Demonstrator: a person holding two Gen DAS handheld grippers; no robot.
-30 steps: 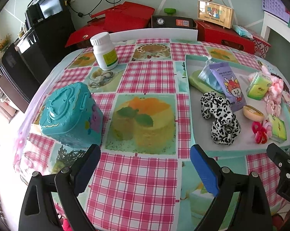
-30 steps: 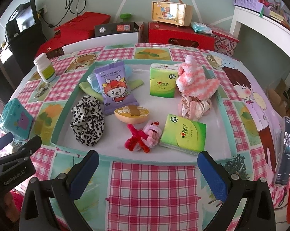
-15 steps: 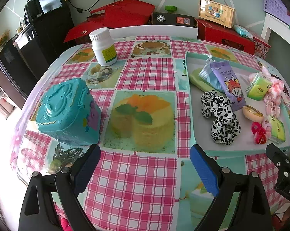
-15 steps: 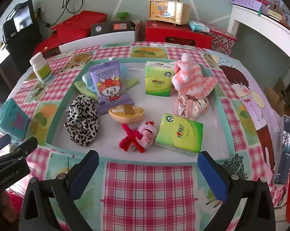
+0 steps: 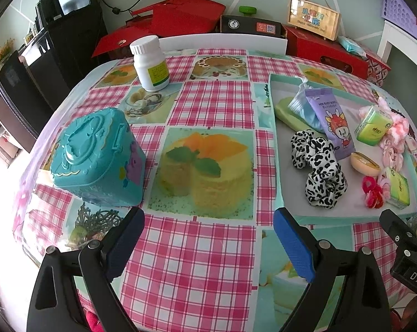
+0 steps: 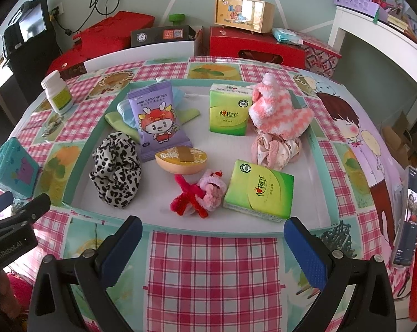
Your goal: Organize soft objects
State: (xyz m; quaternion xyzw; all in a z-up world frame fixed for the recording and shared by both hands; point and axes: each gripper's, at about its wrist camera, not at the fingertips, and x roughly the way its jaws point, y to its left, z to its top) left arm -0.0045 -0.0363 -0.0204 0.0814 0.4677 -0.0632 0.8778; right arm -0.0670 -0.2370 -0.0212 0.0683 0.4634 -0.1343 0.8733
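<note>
**Both grippers poised at the near edge, soft things spread in the tray**

The left gripper (image 5: 208,238) and right gripper (image 6: 212,239) hang over the near tabletop (image 6: 214,271), jaws wide apart and empty. Just beyond lies the tray (image 6: 78,166), holding the leopard scrunchie (image 6: 115,170), red-and-pink hair tie (image 6: 198,196), near tissue pack (image 6: 259,189), baby wipes (image 6: 158,121) and, farthest, the fluffy pink sock (image 6: 275,114). The teal case (image 5: 97,155) stands shut, left of the tray. Whichever piece goes next, pinch it mid-bulk and lift straight, so neighbours stay put. Against a second ago, both views sit slightly farther forward; nothing in the tray has shifted.
</note>
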